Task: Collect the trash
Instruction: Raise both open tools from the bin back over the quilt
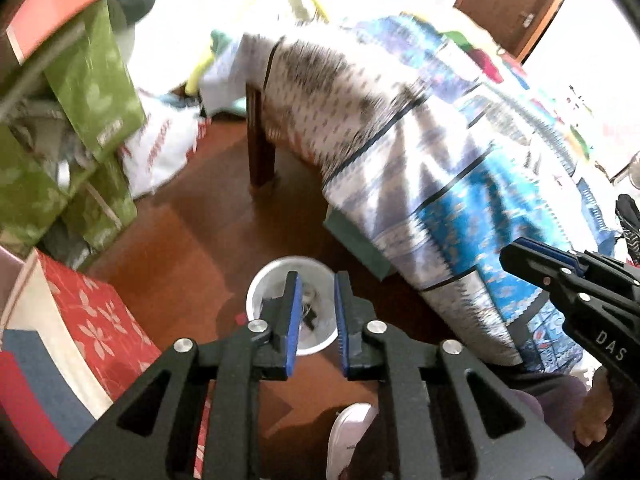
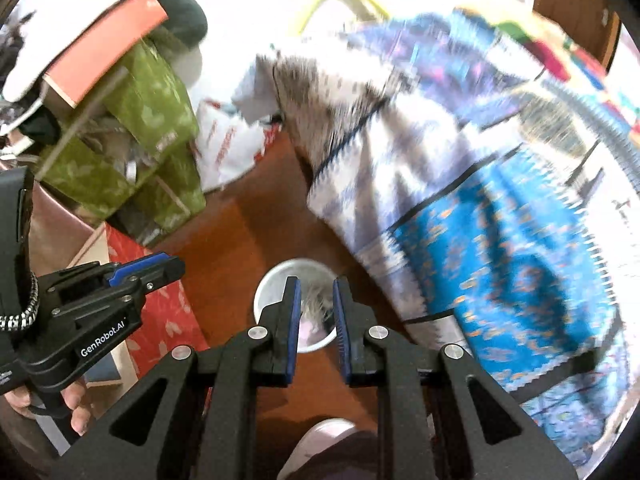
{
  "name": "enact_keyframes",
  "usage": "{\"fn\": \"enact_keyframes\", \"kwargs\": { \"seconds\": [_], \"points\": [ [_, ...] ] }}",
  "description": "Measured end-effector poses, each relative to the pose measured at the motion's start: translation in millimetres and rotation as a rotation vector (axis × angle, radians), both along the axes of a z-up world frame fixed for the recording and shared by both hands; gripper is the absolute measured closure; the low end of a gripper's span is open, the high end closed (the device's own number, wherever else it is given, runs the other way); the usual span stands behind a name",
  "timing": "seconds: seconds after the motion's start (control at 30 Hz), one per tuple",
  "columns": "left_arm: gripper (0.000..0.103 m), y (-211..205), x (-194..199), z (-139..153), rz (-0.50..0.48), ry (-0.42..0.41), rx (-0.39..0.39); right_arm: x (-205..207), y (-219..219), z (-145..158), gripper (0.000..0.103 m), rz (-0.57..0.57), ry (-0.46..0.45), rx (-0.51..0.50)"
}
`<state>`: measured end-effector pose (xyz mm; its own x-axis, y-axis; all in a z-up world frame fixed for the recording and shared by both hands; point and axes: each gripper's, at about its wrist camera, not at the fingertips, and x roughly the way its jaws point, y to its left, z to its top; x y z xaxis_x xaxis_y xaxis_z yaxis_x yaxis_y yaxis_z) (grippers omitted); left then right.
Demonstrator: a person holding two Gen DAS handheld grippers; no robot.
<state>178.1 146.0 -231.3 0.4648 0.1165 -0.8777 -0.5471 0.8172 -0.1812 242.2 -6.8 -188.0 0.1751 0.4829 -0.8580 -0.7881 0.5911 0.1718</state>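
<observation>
White bin [image 1: 262, 294] between quilt [image 1: 460, 184] and red box [image 1: 92, 320]; both grippers' fingers narrowly parted, empty.

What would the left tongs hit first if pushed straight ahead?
Probably the white bin on the floor: it sits right between the left tongs, which are open and empty. Depth is unclear.

My right gripper [image 1: 520, 254] reads "DAS" along its body; my left gripper [image 2: 176, 266] carries a "GenRobot.AI" label.

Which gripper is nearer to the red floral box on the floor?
Left. The left gripper hovers over the red floral box; the right gripper sits further right, above the white bin.
</observation>
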Motion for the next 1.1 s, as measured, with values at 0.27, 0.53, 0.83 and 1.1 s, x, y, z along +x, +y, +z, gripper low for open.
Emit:
{"fn": "enact_keyframes", "kwargs": {
  "seconds": [0.27, 0.53, 0.83, 1.1],
  "points": [
    [0.065, -46.7, -4.4, 84.5, -0.054, -0.164, 0.159, -13.9, -48.9, 62.8, 0.069, -0.060, -0.141, 0.142],
    [0.049, -100.0, 8.8, 150.5, -0.137, -0.311, 0.238, -12.1, -112.2, 115.2, 0.047, -0.183, -0.299, 0.251],
    [0.043, -159.8, 67.2, 179.4, -0.263, -0.388, 0.268, 27.1, -195.5, 135.5, 0.047, -0.345, -0.426, 0.239],
    [0.043, -211.7, 149.0, 173.0, -0.403, -0.372, 0.257, 83.3, -259.3, 124.9, 0.047, -0.468, -0.449, 0.171]
  ]
}}
